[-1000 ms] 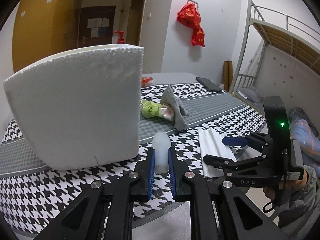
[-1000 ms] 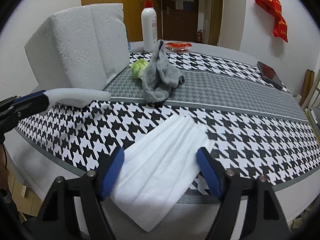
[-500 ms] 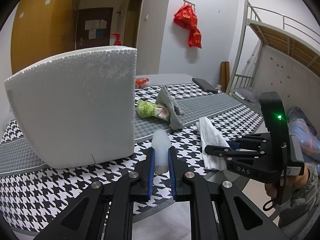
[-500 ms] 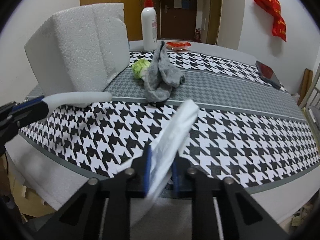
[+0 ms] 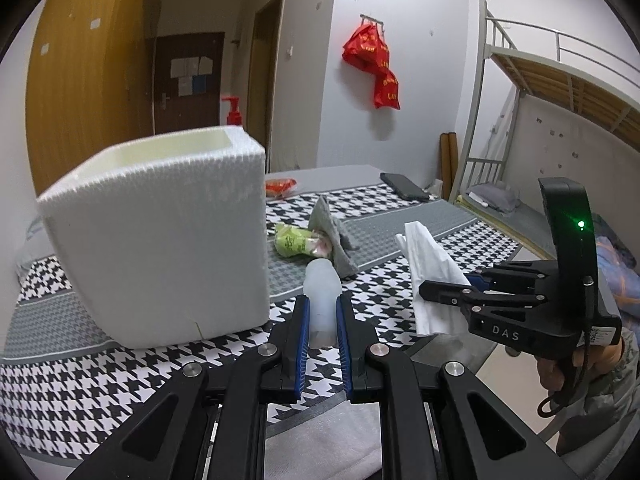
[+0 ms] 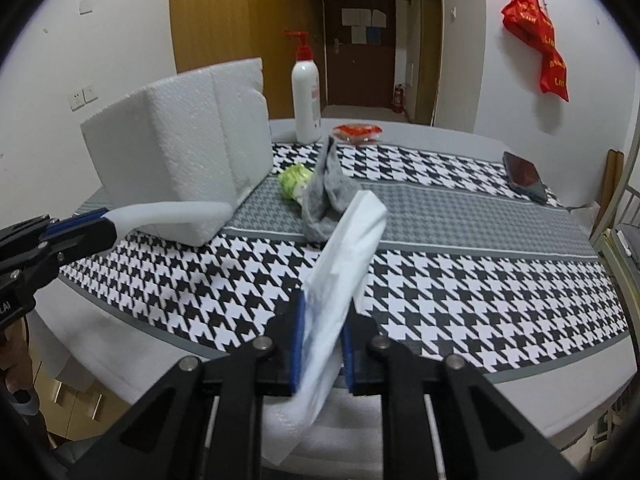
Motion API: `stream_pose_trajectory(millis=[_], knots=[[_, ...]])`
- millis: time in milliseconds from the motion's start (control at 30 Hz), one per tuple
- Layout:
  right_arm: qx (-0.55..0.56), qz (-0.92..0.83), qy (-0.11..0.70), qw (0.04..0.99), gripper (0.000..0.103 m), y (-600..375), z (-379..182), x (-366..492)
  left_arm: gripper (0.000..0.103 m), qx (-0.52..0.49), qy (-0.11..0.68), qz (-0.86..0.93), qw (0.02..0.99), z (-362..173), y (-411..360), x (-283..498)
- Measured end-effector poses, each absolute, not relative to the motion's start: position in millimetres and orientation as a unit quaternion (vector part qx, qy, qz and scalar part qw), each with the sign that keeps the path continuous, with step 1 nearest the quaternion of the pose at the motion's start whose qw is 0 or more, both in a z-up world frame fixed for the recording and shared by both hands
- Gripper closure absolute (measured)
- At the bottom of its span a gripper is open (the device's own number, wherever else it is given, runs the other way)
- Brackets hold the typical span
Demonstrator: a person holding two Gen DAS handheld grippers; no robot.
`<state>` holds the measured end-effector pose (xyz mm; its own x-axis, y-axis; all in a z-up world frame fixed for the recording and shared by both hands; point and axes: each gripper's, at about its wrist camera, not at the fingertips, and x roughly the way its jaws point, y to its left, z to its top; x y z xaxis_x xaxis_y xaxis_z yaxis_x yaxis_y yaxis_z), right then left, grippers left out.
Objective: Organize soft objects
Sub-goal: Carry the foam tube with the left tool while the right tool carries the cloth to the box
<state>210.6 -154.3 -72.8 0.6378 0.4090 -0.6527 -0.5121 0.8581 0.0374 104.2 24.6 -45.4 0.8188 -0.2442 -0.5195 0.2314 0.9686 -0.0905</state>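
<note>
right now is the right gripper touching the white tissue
Touching: the right wrist view shows the right gripper shut on the white tissue, both pads pressing it.

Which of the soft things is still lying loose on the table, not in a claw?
The grey sock, draped over the green packet. The white cloth is in the right claw, the foam strip in the left claw.

From my left gripper, the foam box stands ahead to the left on the table. The sock lies straight ahead beyond my fingertips, draped over a packet. My right gripper sits to the right, tissue between its fingers.
</note>
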Motion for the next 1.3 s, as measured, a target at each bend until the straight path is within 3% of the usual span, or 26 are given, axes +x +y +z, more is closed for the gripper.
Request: stream_pose_trajectory(millis=[1300], knots=[[-0.046, 0.32, 0.201, 0.924, 0.083, -154.4, 21.3, 187.7, 0.088, 0.028, 0.178, -0.078, 0.981, 45.2, 42.1, 79.3]])
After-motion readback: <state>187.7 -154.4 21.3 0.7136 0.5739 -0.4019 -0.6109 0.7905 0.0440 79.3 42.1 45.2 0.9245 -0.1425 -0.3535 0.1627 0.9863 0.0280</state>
